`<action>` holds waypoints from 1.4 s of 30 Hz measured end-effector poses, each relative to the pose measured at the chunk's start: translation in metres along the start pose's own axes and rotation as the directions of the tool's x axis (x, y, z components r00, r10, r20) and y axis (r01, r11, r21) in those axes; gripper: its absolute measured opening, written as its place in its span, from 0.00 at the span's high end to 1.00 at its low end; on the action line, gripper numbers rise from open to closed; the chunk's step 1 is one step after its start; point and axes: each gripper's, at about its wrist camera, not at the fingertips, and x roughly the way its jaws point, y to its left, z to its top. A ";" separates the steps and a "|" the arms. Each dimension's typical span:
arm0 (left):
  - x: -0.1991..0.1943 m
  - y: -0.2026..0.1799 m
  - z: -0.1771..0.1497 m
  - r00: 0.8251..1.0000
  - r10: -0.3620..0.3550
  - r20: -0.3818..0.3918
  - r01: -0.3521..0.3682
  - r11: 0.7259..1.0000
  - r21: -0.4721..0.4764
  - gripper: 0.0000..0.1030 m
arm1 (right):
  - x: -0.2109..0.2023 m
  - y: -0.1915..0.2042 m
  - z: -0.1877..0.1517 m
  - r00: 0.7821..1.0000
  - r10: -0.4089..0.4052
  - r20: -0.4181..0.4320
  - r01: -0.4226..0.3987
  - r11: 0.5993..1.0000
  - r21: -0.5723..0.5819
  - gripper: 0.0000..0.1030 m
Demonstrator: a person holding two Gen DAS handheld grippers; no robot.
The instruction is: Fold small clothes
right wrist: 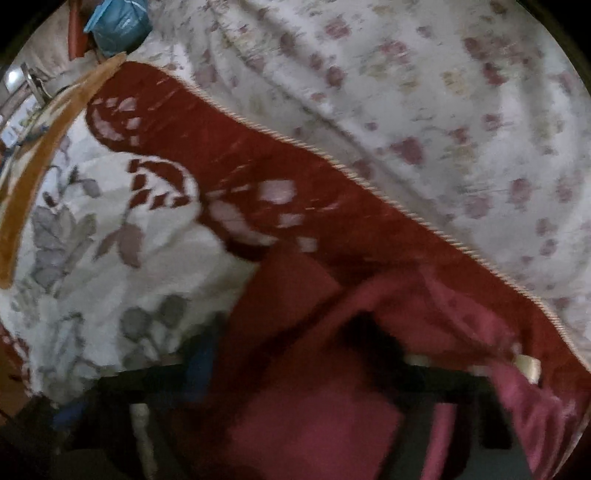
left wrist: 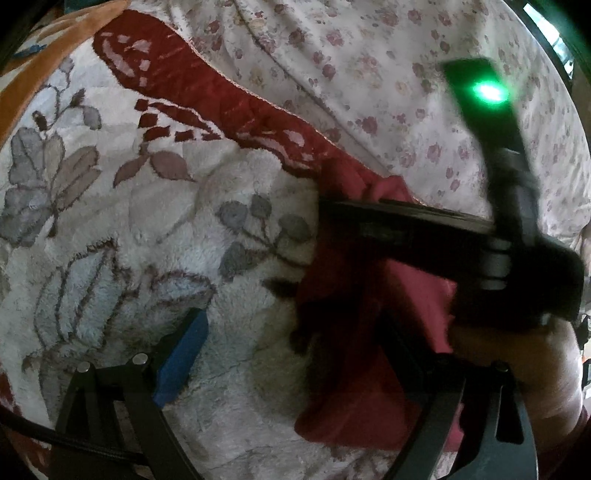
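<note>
A small dark pink garment lies bunched on a fluffy white blanket with grey flowers. In the left wrist view my left gripper stands wide apart, its blue-padded left finger on the blanket and its right finger under the pink cloth. The right gripper's black body crosses over the garment, held by a hand. In the blurred right wrist view the pink garment covers my right gripper; its jaws are hidden by cloth.
The blanket has a dark red patterned border. Beyond it lies a white sheet with small pink flowers. An orange edge and a blue item sit at far left.
</note>
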 end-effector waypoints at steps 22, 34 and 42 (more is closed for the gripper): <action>0.006 -0.027 -0.002 0.996 -0.091 0.021 0.089 0.993 0.077 0.29 | -0.057 -0.059 -0.032 0.970 0.217 0.107 -0.232 0.960 0.157 0.75; -0.001 -0.038 -0.004 0.979 -0.205 0.013 0.202 0.971 0.127 0.79 | -0.061 -0.064 -0.039 0.970 0.221 0.097 -0.235 0.957 0.168 0.75; -0.012 -0.048 -0.004 0.971 -0.234 0.038 0.224 0.959 0.174 0.80 | -0.063 -0.082 -0.029 0.950 0.298 0.093 -0.312 0.889 0.335 0.29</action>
